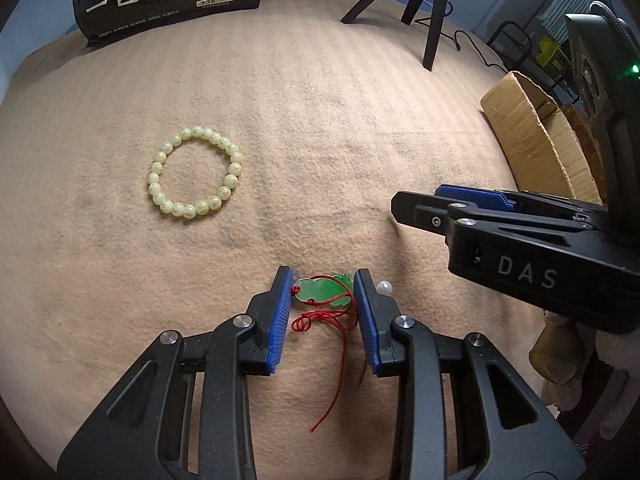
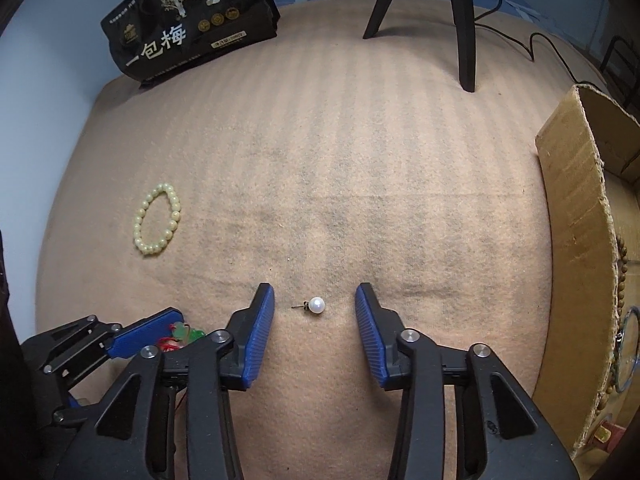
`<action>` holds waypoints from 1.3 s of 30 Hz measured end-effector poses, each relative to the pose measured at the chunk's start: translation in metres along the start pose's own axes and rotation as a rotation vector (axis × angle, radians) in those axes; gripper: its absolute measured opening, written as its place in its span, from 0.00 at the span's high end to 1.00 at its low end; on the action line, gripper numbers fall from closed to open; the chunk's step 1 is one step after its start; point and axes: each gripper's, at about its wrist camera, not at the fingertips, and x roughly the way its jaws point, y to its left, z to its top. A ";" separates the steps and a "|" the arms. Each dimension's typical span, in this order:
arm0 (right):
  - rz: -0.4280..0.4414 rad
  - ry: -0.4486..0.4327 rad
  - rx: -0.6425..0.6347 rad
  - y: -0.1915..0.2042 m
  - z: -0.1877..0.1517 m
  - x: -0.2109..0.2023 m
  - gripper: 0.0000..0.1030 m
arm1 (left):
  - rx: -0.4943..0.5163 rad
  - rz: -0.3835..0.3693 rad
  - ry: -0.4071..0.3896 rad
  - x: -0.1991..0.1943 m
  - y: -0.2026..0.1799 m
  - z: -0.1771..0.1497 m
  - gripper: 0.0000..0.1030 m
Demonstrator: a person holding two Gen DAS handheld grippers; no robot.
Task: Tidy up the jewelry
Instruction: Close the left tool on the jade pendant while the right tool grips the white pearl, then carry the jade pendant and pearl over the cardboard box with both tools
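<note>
Pendant (image 1: 323, 291) green, red-corded | left gripper (image 1: 323, 286) open around it | right gripper (image 2: 315, 304) open

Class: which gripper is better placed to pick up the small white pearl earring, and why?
The right gripper. The small white pearl earring lies on the blanket between its open blue fingers. The left gripper instead brackets the green jade pendant on red cord.

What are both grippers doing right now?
Left gripper: open, straddling the jade pendant.
Right gripper: open, straddling the pearl earring.
</note>
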 end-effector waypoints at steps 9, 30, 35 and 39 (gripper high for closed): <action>-0.031 -0.008 -0.036 0.004 0.001 0.002 0.86 | -0.003 -0.001 -0.007 -0.004 0.003 -0.003 0.70; -0.027 -0.127 -0.059 -0.003 -0.012 -0.059 0.86 | -0.033 -0.061 -0.089 -0.048 0.007 0.001 0.98; -0.026 -0.125 -0.053 -0.009 -0.013 -0.062 0.86 | -0.033 -0.055 -0.073 -0.041 0.007 0.001 0.98; -0.027 -0.127 -0.051 -0.010 -0.013 -0.063 0.86 | -0.041 -0.053 -0.017 -0.029 0.005 0.003 0.53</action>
